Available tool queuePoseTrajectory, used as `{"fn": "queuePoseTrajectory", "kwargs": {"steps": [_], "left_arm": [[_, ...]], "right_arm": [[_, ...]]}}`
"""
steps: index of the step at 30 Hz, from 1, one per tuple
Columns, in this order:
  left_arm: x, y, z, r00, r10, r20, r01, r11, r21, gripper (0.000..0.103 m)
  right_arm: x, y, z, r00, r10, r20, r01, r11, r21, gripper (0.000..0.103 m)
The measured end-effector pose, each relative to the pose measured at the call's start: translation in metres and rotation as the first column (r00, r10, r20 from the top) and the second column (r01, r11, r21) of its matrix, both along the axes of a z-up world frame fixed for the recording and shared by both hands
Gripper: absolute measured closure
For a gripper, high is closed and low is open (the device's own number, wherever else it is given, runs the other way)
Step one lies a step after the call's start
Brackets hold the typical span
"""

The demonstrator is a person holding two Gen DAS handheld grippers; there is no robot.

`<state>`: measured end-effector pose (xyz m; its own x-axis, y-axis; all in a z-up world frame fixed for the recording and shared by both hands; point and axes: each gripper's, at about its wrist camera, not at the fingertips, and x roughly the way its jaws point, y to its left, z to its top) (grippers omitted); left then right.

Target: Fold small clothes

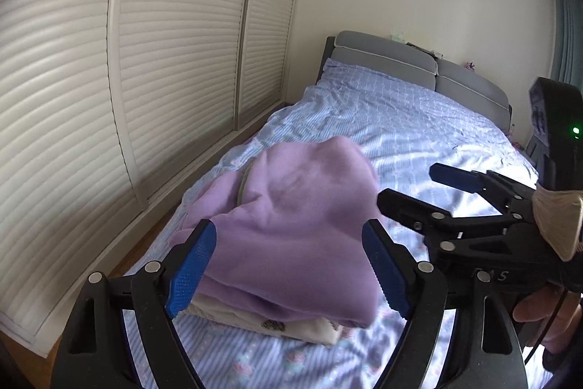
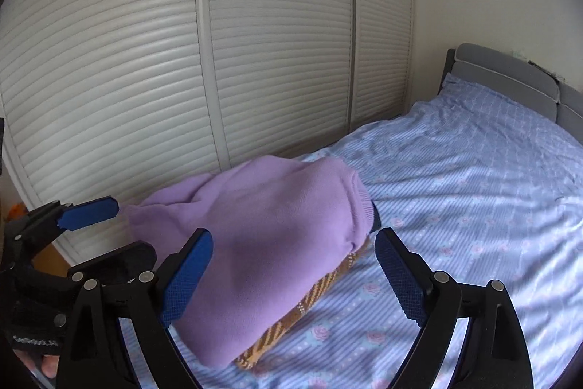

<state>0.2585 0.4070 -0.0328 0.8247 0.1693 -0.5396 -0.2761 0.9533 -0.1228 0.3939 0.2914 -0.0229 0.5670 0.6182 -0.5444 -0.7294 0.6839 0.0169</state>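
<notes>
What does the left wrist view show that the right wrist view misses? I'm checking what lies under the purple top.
Only the left wrist view shows white printed clothes under the purple sweater. Only the right wrist view shows a brown patterned garment beneath it. Both share the sweater, the blue floral bedsheet, the louvered wardrobe doors, and both open grippers: left gripper, right gripper.

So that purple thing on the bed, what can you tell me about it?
The purple garment is a soft, fleecy-looking lilac piece with a ribbed cuff or hem at one end. It lies loosely folded and rumpled on top of a small pile of folded clothes, a cream one and a brown-and-yellow patterned one, on the blue flowered bedsheet near the bed's edge. Both grippers hang open just before it; neither visibly touches it.
</notes>
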Motion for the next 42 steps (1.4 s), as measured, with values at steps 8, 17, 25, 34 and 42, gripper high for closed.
{"fn": "queuePoseTrajectory", "kwargs": {"steps": [8,17,25,34,42], "left_arm": [[-0.054,-0.078,0.052,0.999,-0.018,0.026,0.017,0.998,0.058,0.016],[-0.107,-0.223,0.068,0.984,-0.176,0.04,0.17,0.978,0.119,0.008],[-0.145,-0.327,0.066,0.957,-0.29,0.017,0.286,0.951,0.118,0.008],[-0.18,-0.371,0.045,0.947,-0.317,-0.05,0.321,0.936,0.141,0.007],[-0.204,-0.378,0.042,0.948,-0.313,-0.058,0.318,0.933,0.169,0.002]], "right_arm": [[-0.082,-0.107,0.056,0.988,-0.146,0.056,0.142,0.987,0.071,0.013],[-0.185,-0.279,0.081,0.918,-0.383,0.1,0.37,0.92,0.126,0.012],[-0.257,-0.405,0.074,0.813,-0.577,0.084,0.568,0.816,0.11,0.011],[-0.306,-0.482,0.065,0.709,-0.701,0.081,0.693,0.713,0.103,0.011],[-0.332,-0.499,0.056,0.673,-0.735,0.082,0.73,0.678,0.082,0.011]]}}
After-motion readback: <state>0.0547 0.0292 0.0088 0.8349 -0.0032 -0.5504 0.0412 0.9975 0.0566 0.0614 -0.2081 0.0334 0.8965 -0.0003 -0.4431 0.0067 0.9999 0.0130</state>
